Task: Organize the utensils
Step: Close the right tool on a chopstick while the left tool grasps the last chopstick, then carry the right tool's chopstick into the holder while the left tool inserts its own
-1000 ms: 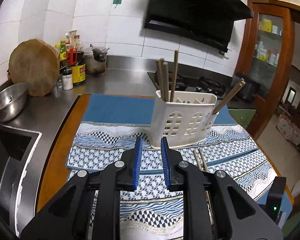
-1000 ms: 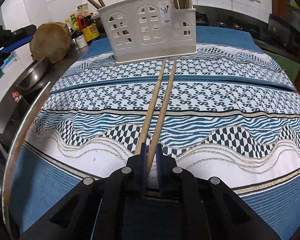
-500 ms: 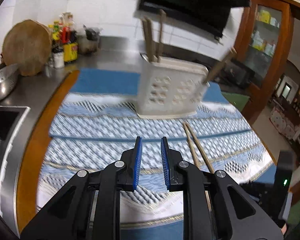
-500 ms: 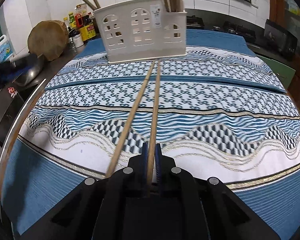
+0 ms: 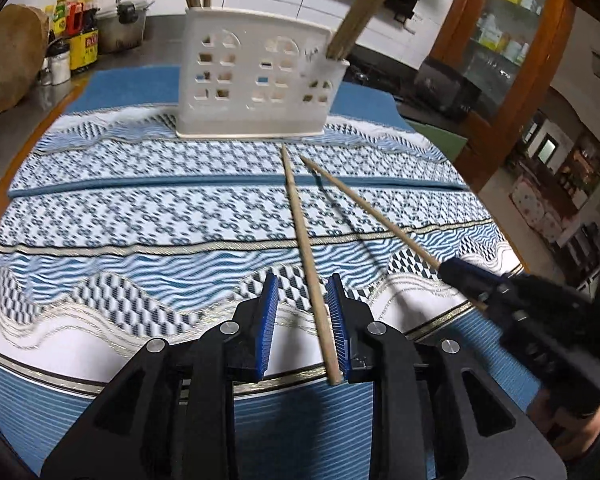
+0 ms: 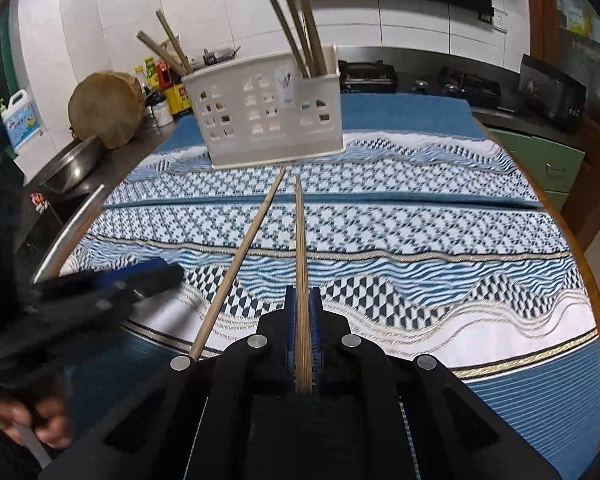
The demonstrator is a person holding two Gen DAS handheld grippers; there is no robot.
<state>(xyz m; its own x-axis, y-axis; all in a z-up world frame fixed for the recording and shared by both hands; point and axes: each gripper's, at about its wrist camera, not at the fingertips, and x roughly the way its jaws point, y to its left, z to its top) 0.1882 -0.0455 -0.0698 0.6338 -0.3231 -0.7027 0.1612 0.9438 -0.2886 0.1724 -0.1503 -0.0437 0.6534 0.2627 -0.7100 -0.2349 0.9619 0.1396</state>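
Only the left wrist view shows the left gripper straddling a loose chopstick on the patterned cloth, jaws just widened, not pressing; the right gripper is clenched on the other chopstick; both are pale, thin, pointing to the white holder

Two loose chopsticks, pale wood, slender. The first chopstick lies flat on my patterned cloth, tip pointing at the holder, butt end toward me. The second chopstick is clamped at its butt end, shaft angled with its tip near the first one's tip, the two spreading apart toward me. One white plastic utensil holder, upright, pierced with window-shaped cutouts, holding darker chopsticks standing and leaning in its end compartments.
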